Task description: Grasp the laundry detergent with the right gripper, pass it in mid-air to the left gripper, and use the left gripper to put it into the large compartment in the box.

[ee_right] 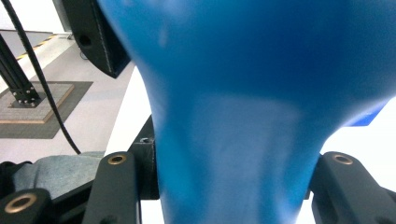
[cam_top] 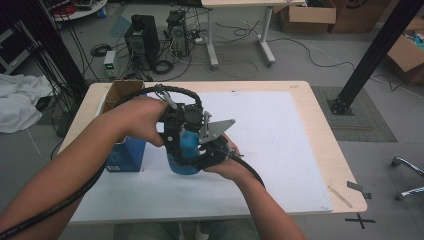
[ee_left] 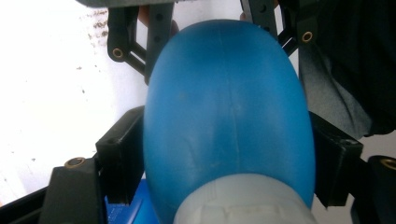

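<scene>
A blue bottle (cam_top: pixel 186 150) is sitting left of the middle of the high view, caught between both grippers above the white sheet (cam_top: pixel 280 145). The left gripper (cam_top: pixel 176 131) is reaching in from the left of the frame; in the left gripper view its jaws are flanking the bottle's (ee_left: pixel 226 112) rounded blue body at the lower left and lower right, with a whitish neck or cap (ee_left: pixel 243 205) at the bottom edge. The pads seem to be lying against the bottle's sides, though how firmly they are pressing I cannot tell.

The right gripper (cam_top: pixel 212 150) is coming in from the right, lower in the high view, with its grey plate on top. In the right gripper view its jaws are clamping the narrower part of the bottle (ee_right: pixel 243 140), closed as far as the bottle lets them, one jaw at each side.

The sheet is covering most of a pale wooden counter (cam_top: pixel 325 125). A blue carton (cam_top: pixel 125 152) with an open brown top is standing just left of the hands. In the upper part of the frame, on the grey floor, computer towers (cam_top: pixel 142 37), tangled cables (cam_top: pixel 235 60) and cardboard boxes (cam_top: pixel 307 15) are lying about; a black post (cam_top: pixel 372 55) is slanting down at the upper right.
</scene>
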`<control>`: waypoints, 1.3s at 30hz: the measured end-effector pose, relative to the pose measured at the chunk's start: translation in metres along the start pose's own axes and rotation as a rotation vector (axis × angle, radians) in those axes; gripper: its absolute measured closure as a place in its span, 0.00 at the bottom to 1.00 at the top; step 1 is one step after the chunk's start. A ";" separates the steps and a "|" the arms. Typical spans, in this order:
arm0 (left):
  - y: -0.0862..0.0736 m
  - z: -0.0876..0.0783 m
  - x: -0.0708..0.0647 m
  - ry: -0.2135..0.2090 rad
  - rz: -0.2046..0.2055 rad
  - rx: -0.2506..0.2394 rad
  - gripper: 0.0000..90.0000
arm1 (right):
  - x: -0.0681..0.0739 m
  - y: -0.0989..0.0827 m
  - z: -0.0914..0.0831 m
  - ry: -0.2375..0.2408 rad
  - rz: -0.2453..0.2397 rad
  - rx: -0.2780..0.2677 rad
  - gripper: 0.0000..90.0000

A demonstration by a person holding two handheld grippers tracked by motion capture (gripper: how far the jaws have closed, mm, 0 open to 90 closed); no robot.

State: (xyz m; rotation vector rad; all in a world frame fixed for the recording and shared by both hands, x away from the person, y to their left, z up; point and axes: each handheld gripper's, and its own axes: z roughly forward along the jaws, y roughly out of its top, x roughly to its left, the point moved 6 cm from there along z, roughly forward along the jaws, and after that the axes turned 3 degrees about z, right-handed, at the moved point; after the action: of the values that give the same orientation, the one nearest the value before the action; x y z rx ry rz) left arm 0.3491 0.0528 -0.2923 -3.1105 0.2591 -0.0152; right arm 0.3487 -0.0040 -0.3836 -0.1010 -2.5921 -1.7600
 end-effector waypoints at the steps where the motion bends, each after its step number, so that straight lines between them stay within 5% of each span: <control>1: 0.000 0.000 0.000 0.000 0.001 0.000 0.31 | 0.000 0.000 0.000 0.001 -0.001 -0.001 0.50; 16: 0.002 0.001 -0.001 -0.005 -0.011 0.011 0.40 | 0.002 -0.002 0.002 0.004 0.022 0.008 0.50; 39: 0.002 -0.004 -0.003 0.048 -0.043 0.051 0.44 | 0.000 0.004 0.001 -0.017 -0.023 0.003 0.48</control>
State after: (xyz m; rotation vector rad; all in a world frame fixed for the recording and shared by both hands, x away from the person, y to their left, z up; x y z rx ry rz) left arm 0.3459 0.0514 -0.2888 -3.0675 0.1902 -0.0954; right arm 0.3495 -0.0018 -0.3807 -0.0867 -2.6176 -1.7704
